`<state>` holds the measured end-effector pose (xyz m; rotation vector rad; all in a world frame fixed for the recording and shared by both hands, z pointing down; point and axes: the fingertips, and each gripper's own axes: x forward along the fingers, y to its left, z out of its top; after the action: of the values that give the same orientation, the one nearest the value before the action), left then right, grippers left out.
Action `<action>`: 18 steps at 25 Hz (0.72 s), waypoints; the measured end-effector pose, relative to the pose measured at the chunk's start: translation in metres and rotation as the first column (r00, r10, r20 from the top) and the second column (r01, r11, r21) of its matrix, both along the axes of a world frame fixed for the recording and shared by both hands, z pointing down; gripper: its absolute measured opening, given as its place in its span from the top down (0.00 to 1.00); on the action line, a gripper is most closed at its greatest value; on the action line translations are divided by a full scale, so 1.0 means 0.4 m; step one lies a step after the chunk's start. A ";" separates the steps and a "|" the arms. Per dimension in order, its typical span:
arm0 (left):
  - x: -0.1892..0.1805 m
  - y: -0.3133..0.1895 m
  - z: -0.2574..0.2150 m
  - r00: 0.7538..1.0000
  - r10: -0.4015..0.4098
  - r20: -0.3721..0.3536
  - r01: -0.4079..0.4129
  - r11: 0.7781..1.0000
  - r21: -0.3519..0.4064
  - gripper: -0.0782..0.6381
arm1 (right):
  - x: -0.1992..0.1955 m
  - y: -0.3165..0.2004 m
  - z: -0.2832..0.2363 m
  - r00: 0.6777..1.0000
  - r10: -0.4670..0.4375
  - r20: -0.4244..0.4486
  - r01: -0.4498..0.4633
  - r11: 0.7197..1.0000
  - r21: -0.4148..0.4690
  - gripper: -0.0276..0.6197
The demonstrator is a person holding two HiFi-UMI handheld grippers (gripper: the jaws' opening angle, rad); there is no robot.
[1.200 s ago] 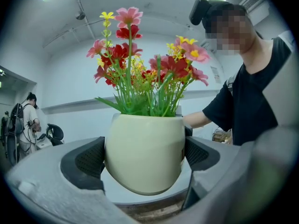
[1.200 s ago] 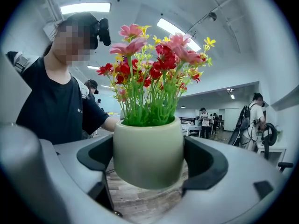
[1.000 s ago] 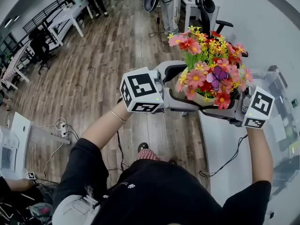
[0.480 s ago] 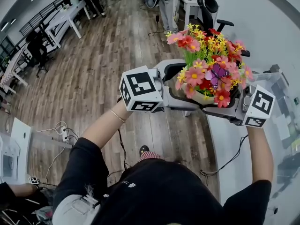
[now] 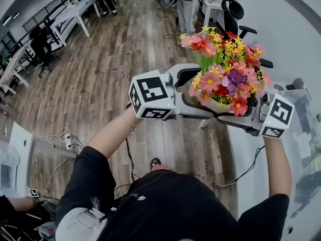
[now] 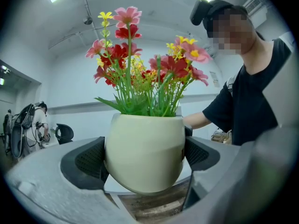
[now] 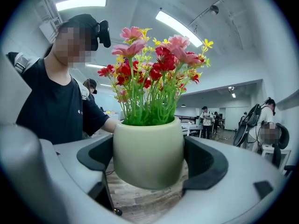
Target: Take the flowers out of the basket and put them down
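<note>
A cream pot [image 5: 213,104] of pink, red and yellow flowers [image 5: 224,69] with a purple butterfly hangs in the air in the head view, clamped from both sides. My left gripper [image 5: 189,95] presses on its left side and my right gripper [image 5: 242,115] on its right. In the left gripper view the pot [image 6: 145,153] fills the gap between the black pads [image 6: 88,161], with the flowers [image 6: 145,69] above. The right gripper view shows the pot [image 7: 148,157] wedged between its pads [image 7: 205,162] the same way. No basket is in view.
Below the pot lies wooden floor [image 5: 115,69]. A white table [image 5: 253,169] runs along the right. A black office chair [image 5: 234,20] stands behind the flowers. Desks [image 5: 75,14] and people are farther back left. Cables and a power strip [image 5: 67,137] lie on the floor.
The pot stays clamped between both grippers at about the same place in view. The background has slid slightly, with the chair and the table edge shifting right.
</note>
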<state>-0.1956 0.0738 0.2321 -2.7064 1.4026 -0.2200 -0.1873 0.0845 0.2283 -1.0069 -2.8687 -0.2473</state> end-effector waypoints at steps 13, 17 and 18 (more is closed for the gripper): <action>-0.034 -0.015 0.029 0.999 -0.039 0.006 0.038 0.999 0.009 0.16 | -0.033 -0.015 0.030 0.999 -0.038 0.002 0.038 0.999 0.010 0.25; -0.040 -0.018 0.040 0.998 -0.057 0.008 0.057 0.998 0.006 0.16 | -0.039 -0.018 0.039 0.998 -0.058 0.007 0.058 0.998 0.008 0.25; -0.049 -0.012 0.040 0.998 -0.063 0.009 0.063 0.998 0.007 0.16 | -0.048 -0.012 0.039 0.998 -0.064 0.007 0.064 0.998 0.009 0.25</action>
<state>-0.2153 0.0692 0.2481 -2.6549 1.4843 -0.2310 -0.2063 0.0799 0.2440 -1.0997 -2.8427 -0.2694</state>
